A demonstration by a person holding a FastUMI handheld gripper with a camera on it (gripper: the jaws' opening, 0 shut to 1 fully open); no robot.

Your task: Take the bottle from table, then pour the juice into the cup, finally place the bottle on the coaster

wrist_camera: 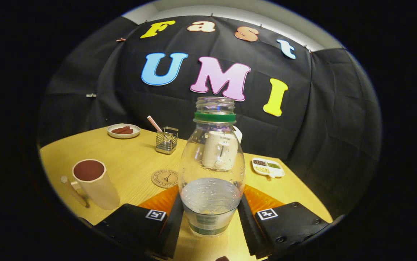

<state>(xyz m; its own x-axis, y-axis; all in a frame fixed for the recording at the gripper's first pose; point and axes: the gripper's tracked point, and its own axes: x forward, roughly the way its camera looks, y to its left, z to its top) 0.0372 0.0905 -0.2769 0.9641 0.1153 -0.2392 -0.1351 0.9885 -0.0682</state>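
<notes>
A clear plastic bottle (211, 170) with a green neck ring and no cap stands upright between my fingers. Clear liquid fills its lower third. My gripper (210, 214) is shut on the bottle, both fingers pressing on its lower sides. I cannot tell whether its base rests on the wooden table (128, 156) or hangs just above it. A cream cup (93, 184) with a dark inside and a handle stands to the left of the fingers. A round cork coaster (164, 178) lies just beyond the left finger, between the cup and the bottle.
Farther back on the left sit a small plate of brown food (123, 130) and a wire holder with a straw (166, 140). A divided dish of seeds (268, 167) lies to the right. A white object (220, 150) shows through the bottle, behind it.
</notes>
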